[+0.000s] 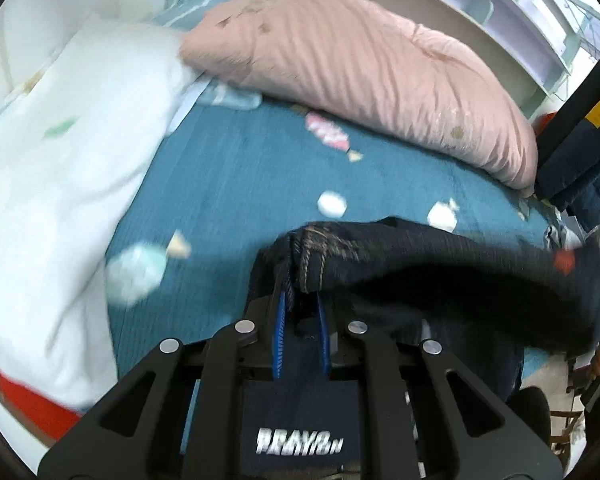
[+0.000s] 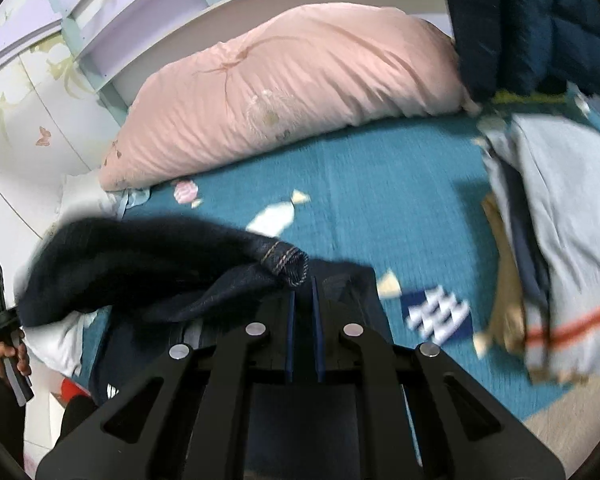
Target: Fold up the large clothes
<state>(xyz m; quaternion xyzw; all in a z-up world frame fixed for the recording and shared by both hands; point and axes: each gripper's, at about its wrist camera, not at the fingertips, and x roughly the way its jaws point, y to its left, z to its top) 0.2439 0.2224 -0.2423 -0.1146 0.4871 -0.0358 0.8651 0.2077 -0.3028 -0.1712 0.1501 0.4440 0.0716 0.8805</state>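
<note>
Dark blue jeans [image 1: 420, 264] with tan stitching hang between my two grippers above a teal bedspread [image 1: 236, 184]. My left gripper [image 1: 302, 292] is shut on a stitched corner of the jeans, which stretch away to the right. In the right wrist view the jeans [image 2: 140, 256] stretch away to the left, and my right gripper [image 2: 303, 284] is shut on their other stitched corner. The rest of the cloth sags below both grippers. Both views are blurred.
A pink quilt [image 1: 360, 60] lies along the headboard side, also in the right wrist view [image 2: 284, 92]. A white pillow [image 1: 60, 160] lies at left. A navy jacket [image 2: 532, 20] hangs at right. Folded light-grey clothes [image 2: 560, 240] are stacked on the bedspread [image 2: 380, 184].
</note>
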